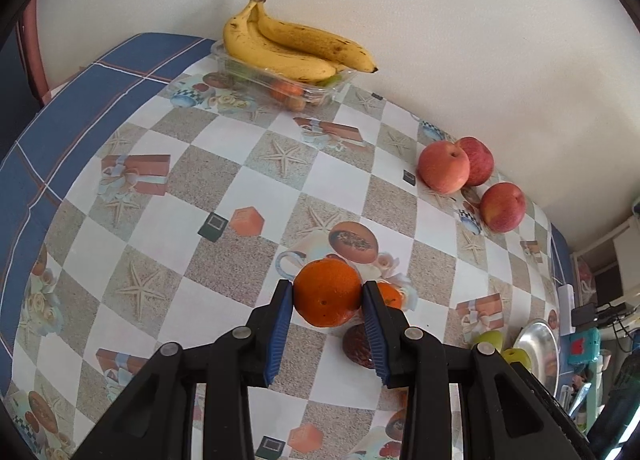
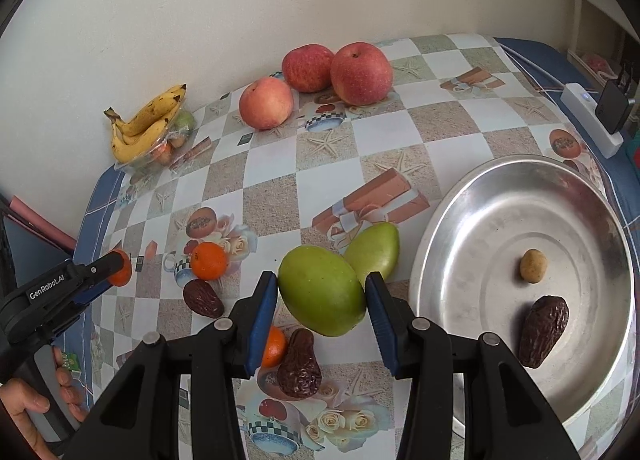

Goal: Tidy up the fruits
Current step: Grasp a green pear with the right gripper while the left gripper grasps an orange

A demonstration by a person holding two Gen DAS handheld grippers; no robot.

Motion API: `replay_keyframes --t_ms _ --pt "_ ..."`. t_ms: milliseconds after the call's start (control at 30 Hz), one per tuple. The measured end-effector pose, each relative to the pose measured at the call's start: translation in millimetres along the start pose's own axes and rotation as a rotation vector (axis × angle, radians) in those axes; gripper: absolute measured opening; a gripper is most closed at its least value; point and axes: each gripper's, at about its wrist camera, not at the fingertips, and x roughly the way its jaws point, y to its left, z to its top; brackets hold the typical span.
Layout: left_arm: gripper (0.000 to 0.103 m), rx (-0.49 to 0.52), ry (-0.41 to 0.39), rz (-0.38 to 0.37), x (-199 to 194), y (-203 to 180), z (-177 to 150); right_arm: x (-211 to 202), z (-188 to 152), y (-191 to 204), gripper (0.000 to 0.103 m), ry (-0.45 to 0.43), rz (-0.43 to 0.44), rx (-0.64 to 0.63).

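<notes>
Left gripper (image 1: 328, 294) jaws clamp an orange (image 1: 327, 292) at lower centre, above the surface (image 1: 168, 220); a date (image 1: 358, 346) sits half hidden behind one finger. Right gripper (image 2: 322, 294) jaws grip a green mango (image 2: 322, 296) at lower centre, its twin (image 2: 374, 252) partly covered behind. The metal tray (image 2: 500, 196) is cut off at right.

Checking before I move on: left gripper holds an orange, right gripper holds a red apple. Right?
Not quite. The right gripper holds a green mango, not a red apple, as the right wrist view shows. The left gripper does hold an orange.
</notes>
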Motion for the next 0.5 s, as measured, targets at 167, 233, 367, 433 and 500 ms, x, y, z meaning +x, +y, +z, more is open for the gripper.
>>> replay_keyframes --t_ms 167,233,367,433,500 --pt "0.038 0.031 0.011 -0.019 1.9 -16.2 -4.7 -7.9 2.4 -19.0 0.045 -0.019 -0.03 0.031" --pt "0.038 0.046 0.02 -0.037 2.5 -25.1 -7.7 -12.7 5.1 -28.7 0.041 -0.033 -0.039 0.048" --pt "0.038 0.087 0.047 -0.078 6.1 -47.3 -16.9 -21.6 9.1 -48.1 0.041 -0.061 -0.116 0.06" --pt "0.038 0.115 0.056 -0.085 7.5 -58.6 -21.8 -22.4 8.9 -56.3 0.041 -0.061 -0.121 0.076" --pt "0.038 0.135 0.065 -0.091 8.4 -66.8 -25.7 -22.2 8.0 -62.4 0.041 -0.055 -0.113 0.095"
